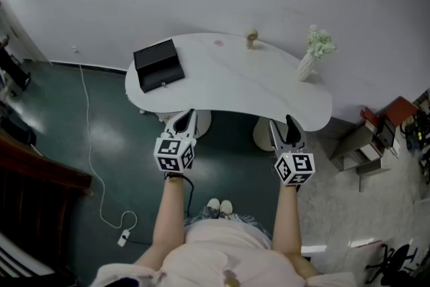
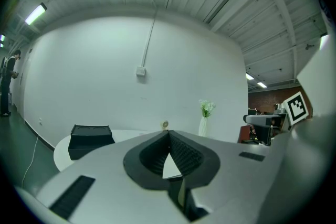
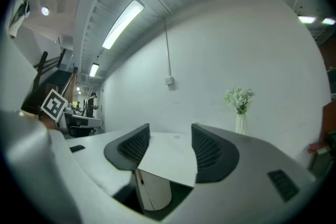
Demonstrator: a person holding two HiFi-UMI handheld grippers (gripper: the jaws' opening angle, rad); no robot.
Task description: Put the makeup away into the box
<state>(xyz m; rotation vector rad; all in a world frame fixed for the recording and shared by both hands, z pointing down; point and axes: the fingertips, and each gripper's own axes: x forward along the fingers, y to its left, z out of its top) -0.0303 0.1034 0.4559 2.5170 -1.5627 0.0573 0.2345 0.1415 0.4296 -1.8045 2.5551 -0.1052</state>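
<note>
A black box [image 1: 158, 66] stands at the left end of the white curved table [image 1: 222, 87]; the left gripper view shows it too, box [image 2: 90, 139]. A small tan makeup item [image 1: 252, 39] stands near the table's far edge, with a tiny pink thing [image 1: 218, 44] to its left. Both grippers hover level at the table's near edge, apart from all of these. My left gripper [image 1: 185, 119] is shut and empty, its jaw tips meeting [image 2: 169, 134]. My right gripper [image 1: 282, 128] is open with only the tabletop showing between its jaws [image 3: 169, 134].
A white vase with pale flowers [image 1: 312, 57] stands at the table's right end and also appears ahead of my right gripper, vase [image 3: 240, 113]. A white cable [image 1: 91, 144] runs over the green floor on the left. Shelves and clutter [image 1: 379, 138] sit to the right.
</note>
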